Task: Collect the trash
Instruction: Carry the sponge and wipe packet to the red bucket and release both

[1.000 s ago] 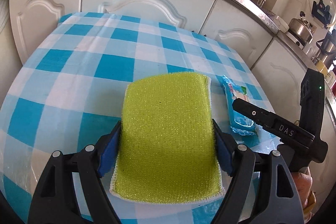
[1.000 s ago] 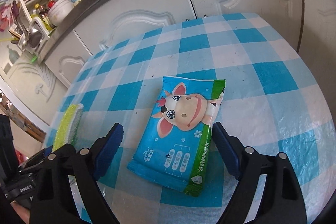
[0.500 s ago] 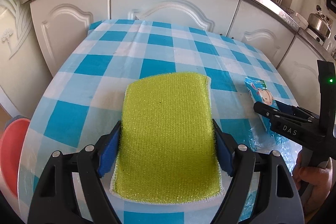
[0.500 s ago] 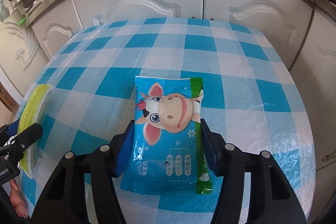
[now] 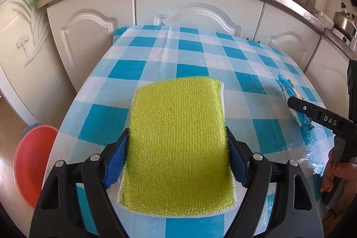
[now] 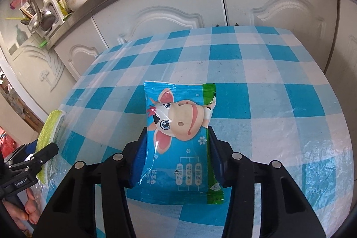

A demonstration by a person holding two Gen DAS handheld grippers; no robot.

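1. Left wrist view: the left gripper [image 5: 177,160] holds a yellow-green scouring pad [image 5: 178,144], a soft rectangular pad with a coarse, glittery knit face and a white stitched rim; the blue pads [image 5: 115,165] press into its long sides, and it bows slightly between them.
2. Beneath and ahead of that gripper spreads the table [image 5: 138,68], covered in a glossy plastic cloth checked in blue and white, with rounded corners.
3. Low to the left of that gripper, below the table edge, sits a round red plastic basin [image 5: 33,162].
4. Right wrist view: the right gripper [image 6: 176,157] has just been closing, and its jaws now clamp a wet-wipe packet [image 6: 178,137] at its near half.
5. That packet is a flat, crinkly film pouch, blue with a green stripe down its right edge and a cartoon cow printed on it; its far end juts forward past the fingertips over the checked cloth.
6. Far to the right gripper's left, the pad shows edge-on in the other gripper's black fingers, with a hand [image 6: 29,211] below.
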